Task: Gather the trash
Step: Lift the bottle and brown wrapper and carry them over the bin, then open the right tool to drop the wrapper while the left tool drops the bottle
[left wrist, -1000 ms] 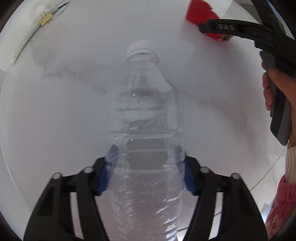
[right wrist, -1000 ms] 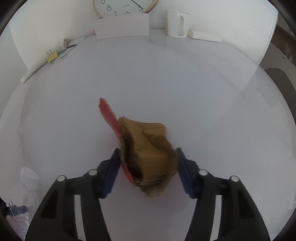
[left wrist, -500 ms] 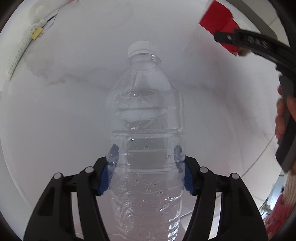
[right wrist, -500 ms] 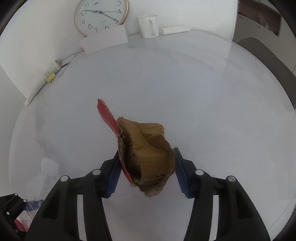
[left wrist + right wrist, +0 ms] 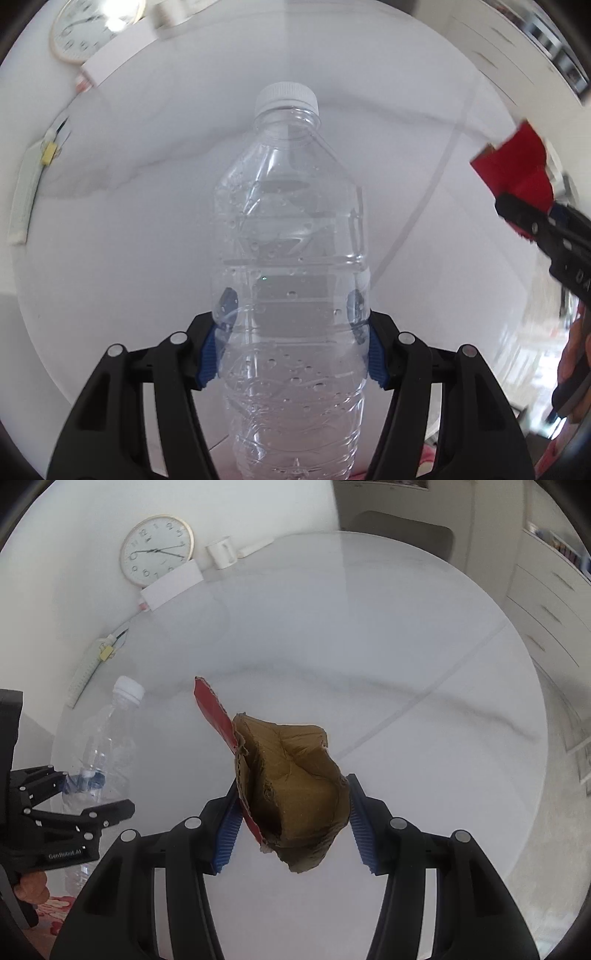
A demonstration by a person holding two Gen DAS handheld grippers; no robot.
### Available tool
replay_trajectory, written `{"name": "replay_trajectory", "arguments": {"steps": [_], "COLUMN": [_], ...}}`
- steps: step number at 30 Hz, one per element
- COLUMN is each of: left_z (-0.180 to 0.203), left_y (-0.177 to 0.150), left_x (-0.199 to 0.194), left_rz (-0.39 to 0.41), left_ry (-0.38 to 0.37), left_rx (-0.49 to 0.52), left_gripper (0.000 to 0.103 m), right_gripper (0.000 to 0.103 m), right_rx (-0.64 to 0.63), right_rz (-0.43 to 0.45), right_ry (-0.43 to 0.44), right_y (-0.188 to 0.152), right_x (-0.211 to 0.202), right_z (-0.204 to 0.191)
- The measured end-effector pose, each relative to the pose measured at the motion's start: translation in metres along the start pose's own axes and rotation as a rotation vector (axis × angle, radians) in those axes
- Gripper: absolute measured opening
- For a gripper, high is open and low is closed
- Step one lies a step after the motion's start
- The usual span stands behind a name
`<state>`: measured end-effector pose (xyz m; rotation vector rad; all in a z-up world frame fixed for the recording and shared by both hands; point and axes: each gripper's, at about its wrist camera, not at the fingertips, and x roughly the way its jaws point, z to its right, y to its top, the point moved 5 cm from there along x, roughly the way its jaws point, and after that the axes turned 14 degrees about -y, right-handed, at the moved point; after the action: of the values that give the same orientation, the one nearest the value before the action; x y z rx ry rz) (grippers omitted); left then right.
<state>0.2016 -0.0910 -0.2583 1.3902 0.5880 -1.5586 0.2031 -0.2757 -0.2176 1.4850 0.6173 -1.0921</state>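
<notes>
A clear plastic bottle (image 5: 291,266) with a white cap is lifted off the white round table (image 5: 129,240), my left gripper (image 5: 291,350) shut on its lower body with both blue pads pressed to its sides. The right wrist view shows the same bottle (image 5: 107,731) and left gripper (image 5: 79,794) at the far left. My right gripper (image 5: 293,819) is shut on a crumpled piece of cardboard (image 5: 295,782), brown inside and red outside, held above the table (image 5: 406,664). In the left wrist view that cardboard (image 5: 517,166) shows red at the right edge.
A wall clock (image 5: 157,550), a white box (image 5: 171,585), a white mug (image 5: 221,552) and a white roll sit at the table's far rim. A ruler-like strip with a yellow clip (image 5: 86,668) lies at the left rim. White drawers (image 5: 546,602) stand to the right.
Both grippers rose from the table with their loads and rolled. The right one swung far across, so the clock, mug and the bottle in the left gripper came more into its view.
</notes>
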Motion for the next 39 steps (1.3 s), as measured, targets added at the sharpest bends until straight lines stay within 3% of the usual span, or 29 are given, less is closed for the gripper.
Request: {"name": "replay_trajectory", "arguments": {"steps": [9,14,17,21,25,28,30,32,34,39], "left_z": [0.084,0.123,0.143,0.172,0.193,0.210,0.231,0.243,0.254,0.280], "left_y": [-0.066,-0.090,-0.101,-0.111,-0.120,-0.137,-0.148,-0.162,-0.176,-0.214], "left_x": [-0.003,0.007,0.009,0.013,0.018,0.024,0.037,0.041,0.051,0.093], "left_rz": [-0.033,-0.101,-0.113,-0.117,-0.102,-0.108,-0.116,-0.129,-0.156,-0.316], "left_ry": [-0.113,-0.192,-0.213,-0.197,-0.174,-0.170,-0.166,-0.154,-0.132,-0.151], "left_rx": [0.373,0.474,0.515,0.537,0.521,0.486,0.476,0.486,0.482,0.468], "left_gripper": [0.060,0.060,0.060,0.060,0.060,0.060,0.060,0.060,0.060,0.060], "right_gripper": [0.054,0.054,0.054,0.054,0.056,0.080,0.081,0.089,0.094,0.095], "right_rx": [0.347,0.477,0.515,0.529,0.434,0.353,0.290,0.249,0.222,0.218], "right_rz": [-0.080,-0.129,-0.154,-0.177,-0.201,-0.259,-0.293,-0.290,-0.276,-0.274], "right_ry": [-0.170,-0.236,-0.251,-0.236,-0.245,-0.196,-0.160,-0.134,-0.144,-0.157], "right_y": [-0.167,-0.241,-0.269,-0.287,-0.300,-0.304,-0.310,-0.313,-0.315,-0.322], "right_x": [-0.069,-0.089,-0.086,-0.062,-0.033,-0.004,0.005,0.003,-0.004,-0.021], "right_z": [0.059,0.088,0.104,0.121,0.140,0.148,0.152,0.159,0.176,0.215]}}
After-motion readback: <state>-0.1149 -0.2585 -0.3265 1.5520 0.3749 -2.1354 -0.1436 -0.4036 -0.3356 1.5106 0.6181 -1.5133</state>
